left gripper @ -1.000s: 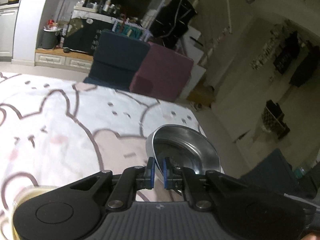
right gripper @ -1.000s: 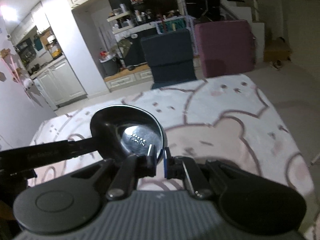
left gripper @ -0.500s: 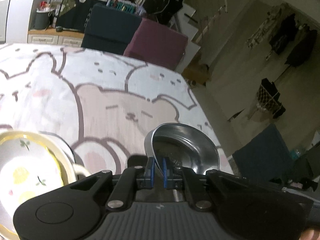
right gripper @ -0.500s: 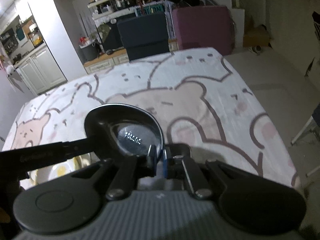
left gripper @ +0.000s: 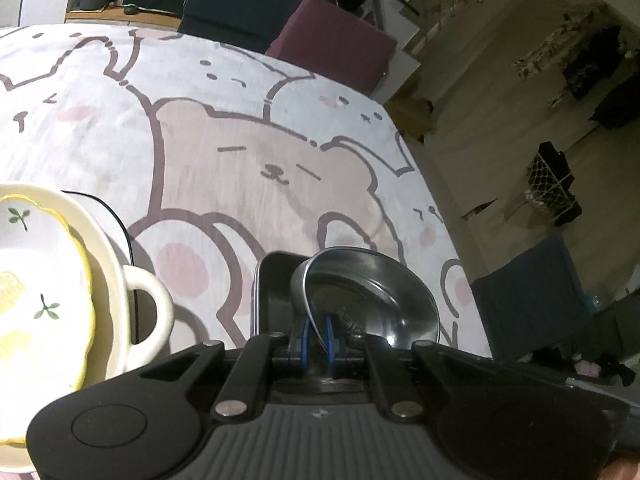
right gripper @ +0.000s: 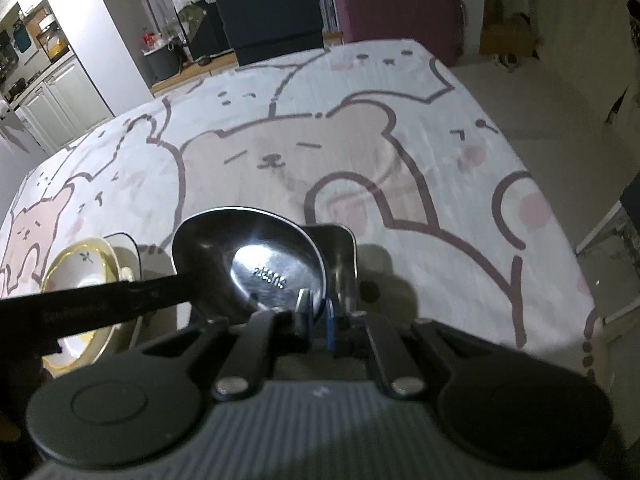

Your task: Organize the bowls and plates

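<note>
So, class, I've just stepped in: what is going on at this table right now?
A person holds two grippers. The left gripper and the right gripper both pinch the rim of one steel bowl, holding it above a dark metal tray on the bear-print tablecloth. A stack of ceramic dishes sits beside it.

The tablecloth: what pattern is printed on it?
Cartoon bears, pink-beige with brown outlines, on white tablecloth; clearest in the right wrist view.

The polished steel bowl (left gripper: 372, 296) in my matt black plastic left gripper (left gripper: 317, 334) gleams over a soft printed cotton tablecloth (left gripper: 248, 152). Beside it, a glossy glazed ceramic dish (left gripper: 40, 280) sits in a cream ceramic casserole (left gripper: 140, 308). A dull metal tin (right gripper: 340, 248) lies behind.
</note>
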{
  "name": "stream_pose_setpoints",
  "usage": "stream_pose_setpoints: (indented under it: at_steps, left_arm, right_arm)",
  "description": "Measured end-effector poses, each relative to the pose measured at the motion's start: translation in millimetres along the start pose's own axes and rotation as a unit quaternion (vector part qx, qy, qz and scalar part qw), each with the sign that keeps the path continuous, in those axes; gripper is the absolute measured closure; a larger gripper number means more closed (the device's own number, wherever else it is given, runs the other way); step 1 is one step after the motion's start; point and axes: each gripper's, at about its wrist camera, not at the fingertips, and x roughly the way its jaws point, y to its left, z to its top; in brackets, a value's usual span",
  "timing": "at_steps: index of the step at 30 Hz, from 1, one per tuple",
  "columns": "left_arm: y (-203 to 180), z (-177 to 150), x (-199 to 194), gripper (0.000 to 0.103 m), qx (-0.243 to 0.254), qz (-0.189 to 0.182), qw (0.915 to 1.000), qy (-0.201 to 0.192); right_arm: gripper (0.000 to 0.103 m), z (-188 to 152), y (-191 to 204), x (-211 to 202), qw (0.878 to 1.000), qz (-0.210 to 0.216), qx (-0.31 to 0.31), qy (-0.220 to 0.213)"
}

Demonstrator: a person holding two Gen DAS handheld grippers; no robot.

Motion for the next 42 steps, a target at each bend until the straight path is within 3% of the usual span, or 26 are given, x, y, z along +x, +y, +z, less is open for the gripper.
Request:
stream_pose_setpoints:
  at_steps: [11,42]
  left_arm:
    - [-7,-2,12,0.094,0.024,0.021,0.9994,0.011]
    - [-4,0,25,0.093,0.035,0.045,0.9982,0.021]
  right_arm:
    - [0.095,3,-11,24,0.999,-0.003,0.02,0.039]
    - [0.095,12,-10,55,0.997,-0.018,0.025,0.071]
